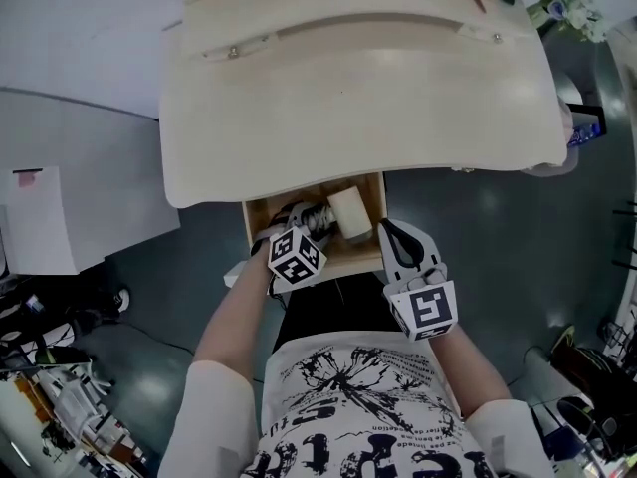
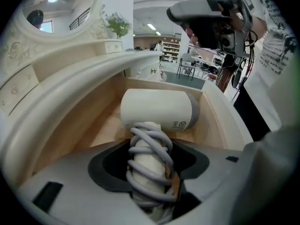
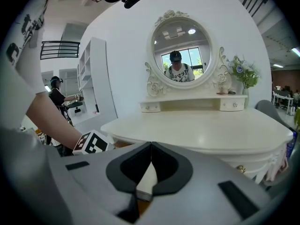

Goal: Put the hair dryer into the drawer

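Handle (image 2: 140, 165), cord-wrapped, is pinched in the left gripper (image 2: 151, 177); hair dryer (image 2: 157, 109) is held head-first inside the open drawer (image 2: 70, 125). Rigid, head-heavy plastic is judged; coils may slip. Right gripper (image 3: 151, 146) is pressed together, empty.

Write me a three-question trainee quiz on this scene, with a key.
1. True or false: the right claw holds the hair dryer.
2. Multiple choice: where is the hair dryer's body? A) on the table top B) at the open drawer C) on the floor
3. Fill in: the cord is wrapped around the hair dryer's ____.
Key:
1. False. The left claw grips it; the right claw is shut and empty.
2. B
3. handle
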`<state>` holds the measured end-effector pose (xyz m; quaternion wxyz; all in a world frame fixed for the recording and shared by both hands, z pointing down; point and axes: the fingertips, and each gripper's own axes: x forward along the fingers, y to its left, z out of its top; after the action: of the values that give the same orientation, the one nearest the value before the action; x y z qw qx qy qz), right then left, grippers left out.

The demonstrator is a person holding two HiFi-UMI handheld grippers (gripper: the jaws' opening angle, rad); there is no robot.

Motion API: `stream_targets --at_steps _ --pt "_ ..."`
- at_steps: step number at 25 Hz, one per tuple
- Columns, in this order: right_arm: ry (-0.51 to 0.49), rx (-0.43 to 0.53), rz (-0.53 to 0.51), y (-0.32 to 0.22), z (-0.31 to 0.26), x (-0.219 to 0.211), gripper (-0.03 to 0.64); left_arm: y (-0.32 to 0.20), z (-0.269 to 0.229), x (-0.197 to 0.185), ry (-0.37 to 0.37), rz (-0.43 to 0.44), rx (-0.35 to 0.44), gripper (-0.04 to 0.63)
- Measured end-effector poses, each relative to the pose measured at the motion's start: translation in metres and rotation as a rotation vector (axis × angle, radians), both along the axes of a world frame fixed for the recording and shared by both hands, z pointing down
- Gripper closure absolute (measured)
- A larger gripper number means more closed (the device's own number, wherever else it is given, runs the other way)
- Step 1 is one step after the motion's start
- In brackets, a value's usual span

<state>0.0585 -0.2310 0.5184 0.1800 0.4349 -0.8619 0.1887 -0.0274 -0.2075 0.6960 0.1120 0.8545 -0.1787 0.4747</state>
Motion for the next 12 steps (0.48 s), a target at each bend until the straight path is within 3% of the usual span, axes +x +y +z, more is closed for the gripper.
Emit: stream_targets --at_steps 4,12 --pt "-0.009 -0.016 0.005 0.004 -0.003 -0.002 0.6 0.007 0.009 -0.004 -0.041 0.011 -0.041 0.333" --pt "-0.018 -0.026 -0.005 0.005 -0.007 -0.006 0.6 0.011 0.015 -0.005 -0.047 -0.007 -0.128 0.331"
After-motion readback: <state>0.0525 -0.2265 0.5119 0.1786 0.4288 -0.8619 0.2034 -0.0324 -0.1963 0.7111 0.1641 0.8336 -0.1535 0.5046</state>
